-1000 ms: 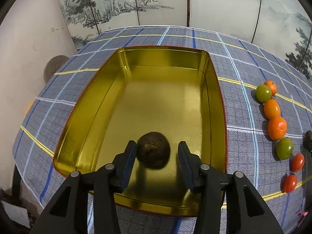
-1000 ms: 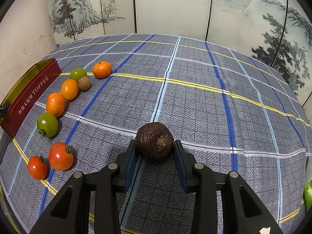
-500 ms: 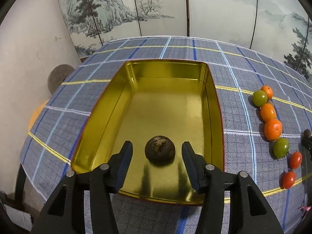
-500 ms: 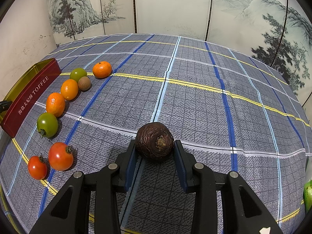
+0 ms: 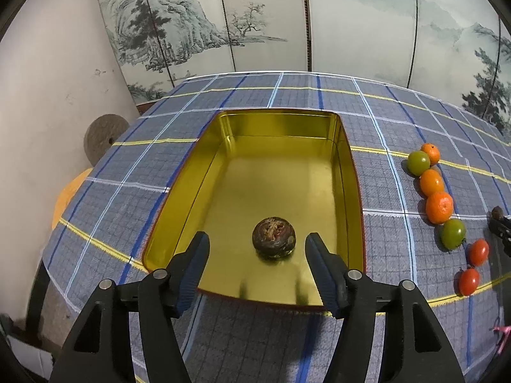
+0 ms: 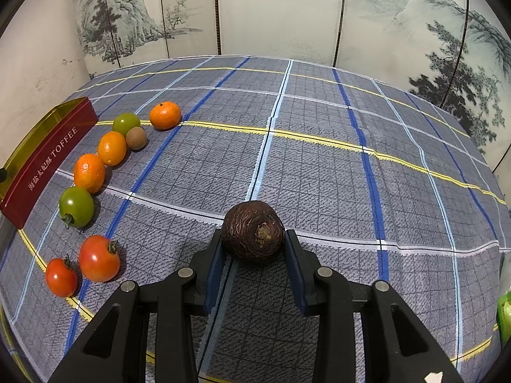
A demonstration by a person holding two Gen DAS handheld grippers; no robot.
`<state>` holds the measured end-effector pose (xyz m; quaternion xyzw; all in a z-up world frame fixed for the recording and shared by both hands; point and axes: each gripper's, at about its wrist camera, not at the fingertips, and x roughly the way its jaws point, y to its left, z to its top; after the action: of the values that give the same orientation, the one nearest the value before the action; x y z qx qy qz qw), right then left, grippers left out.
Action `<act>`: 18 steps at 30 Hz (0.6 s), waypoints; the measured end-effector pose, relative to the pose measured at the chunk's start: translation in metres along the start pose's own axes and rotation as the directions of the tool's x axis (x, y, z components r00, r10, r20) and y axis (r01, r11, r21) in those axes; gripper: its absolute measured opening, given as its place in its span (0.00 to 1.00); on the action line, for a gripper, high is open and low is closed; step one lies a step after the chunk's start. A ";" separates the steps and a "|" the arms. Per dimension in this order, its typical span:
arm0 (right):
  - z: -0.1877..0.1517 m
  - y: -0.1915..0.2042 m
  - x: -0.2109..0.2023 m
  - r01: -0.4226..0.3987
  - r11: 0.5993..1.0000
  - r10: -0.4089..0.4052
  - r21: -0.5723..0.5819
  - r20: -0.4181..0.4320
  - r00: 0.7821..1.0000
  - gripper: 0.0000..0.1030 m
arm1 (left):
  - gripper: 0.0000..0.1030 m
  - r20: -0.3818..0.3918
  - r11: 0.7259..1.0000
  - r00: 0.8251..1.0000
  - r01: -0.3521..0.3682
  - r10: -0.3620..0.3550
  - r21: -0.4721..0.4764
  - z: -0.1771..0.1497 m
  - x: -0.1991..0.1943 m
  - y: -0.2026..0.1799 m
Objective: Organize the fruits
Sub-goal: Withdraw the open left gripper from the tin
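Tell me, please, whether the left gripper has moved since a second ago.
Yes. The left gripper has opened and drawn back from the gold tin, leaving the dark fruit on its floor.

Probably a home room, table under a blue plaid tablecloth [image 6: 319,166], folding screen [image 5: 287,22] painted with ink mountains and pines behind it, 1 toffee tin [image 6: 48,162], loose fruit alongside

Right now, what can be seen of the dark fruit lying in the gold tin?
The round, dark brown, wrinkled fruit lies alone on the shiny floor of the open gold rectangular tin, near its front edge, its paler mottled end facing up. The left gripper hangs over it with jaws wide apart; nothing touches it but the tin.
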<state>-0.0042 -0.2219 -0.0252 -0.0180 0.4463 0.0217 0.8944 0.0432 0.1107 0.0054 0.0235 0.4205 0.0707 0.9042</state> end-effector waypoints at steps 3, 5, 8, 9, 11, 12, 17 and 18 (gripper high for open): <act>0.001 0.000 0.000 0.005 1.000 -0.005 0.007 -0.004 1.000 0.32 | 0.61 0.002 1.000 1.000 0.001 -0.001 -0.010 -0.002 -0.004 0.003; 0.002 0.000 0.000 0.005 1.000 -0.005 0.010 -0.010 1.000 0.32 | 0.62 0.003 1.000 1.000 -0.007 0.007 -0.011 -0.004 -0.005 0.006; 0.004 0.002 -0.003 0.001 1.000 -0.001 0.018 -0.011 1.000 0.32 | 0.65 -0.006 1.000 1.000 -0.008 0.008 -0.030 -0.006 -0.006 0.011; 0.005 0.002 -0.005 -0.001 1.000 0.001 0.018 -0.008 1.000 0.32 | 0.67 -0.009 0.999 1.000 -0.008 0.008 -0.036 -0.007 -0.006 0.012; 0.009 0.003 -0.009 -0.008 1.000 0.008 0.027 0.001 1.000 0.32 | 0.69 -0.010 0.999 1.000 -0.014 0.013 -0.046 -0.009 -0.006 0.016; 0.011 0.004 -0.012 -0.015 0.999 0.015 0.030 0.006 1.000 0.32 | 0.69 -0.009 0.999 1.000 -0.016 0.015 -0.048 -0.010 -0.007 0.017; 0.026 0.021 -0.029 -0.063 0.998 0.063 0.017 0.050 0.997 0.32 | 0.70 -0.001 0.998 1.000 -0.018 0.018 -0.065 -0.014 -0.012 0.026; 0.029 0.027 -0.032 -0.074 0.997 0.074 0.007 0.058 0.996 0.32 | 0.70 -0.001 0.997 1.000 -0.019 0.019 -0.068 -0.015 -0.013 0.028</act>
<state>-0.0017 -0.1945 0.0178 0.0032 0.4207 0.0534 0.9056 0.0205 0.1366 0.0085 -0.0034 0.4178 0.0936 0.9037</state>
